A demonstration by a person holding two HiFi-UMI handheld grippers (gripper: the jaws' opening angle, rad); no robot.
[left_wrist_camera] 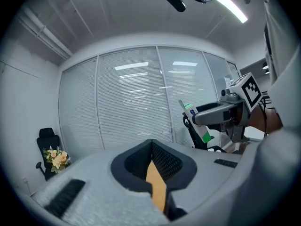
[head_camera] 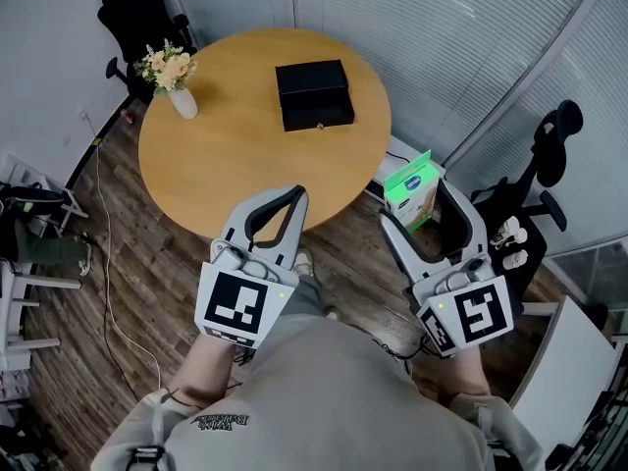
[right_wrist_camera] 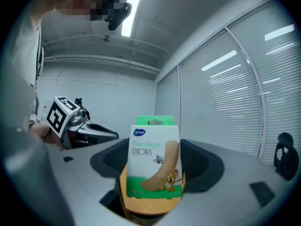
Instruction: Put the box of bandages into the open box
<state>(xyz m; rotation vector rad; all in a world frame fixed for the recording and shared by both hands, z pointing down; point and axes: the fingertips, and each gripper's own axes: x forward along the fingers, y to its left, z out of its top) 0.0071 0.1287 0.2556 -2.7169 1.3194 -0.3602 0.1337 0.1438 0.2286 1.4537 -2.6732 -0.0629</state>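
- "Bandage" is printed in pale green on the front of the box of bandages [right_wrist_camera: 154, 161], with the Chinese characters "创口贴" set just beneath it.
- A blue oval logo [right_wrist_camera: 140, 132] above that word cannot be read.
- Small print on the person's shirt [head_camera: 221, 420] is seen, but not legibly.

We see bright, even light from ceiling strips [left_wrist_camera: 233, 7] (soft shadows only); two views bulge, dark-cornered, their foregrounds blurred.

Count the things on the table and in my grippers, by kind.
Open black box: 1
Vase of flowers: 1
Box of bandages, between the right gripper jaws: 1
Total: 3
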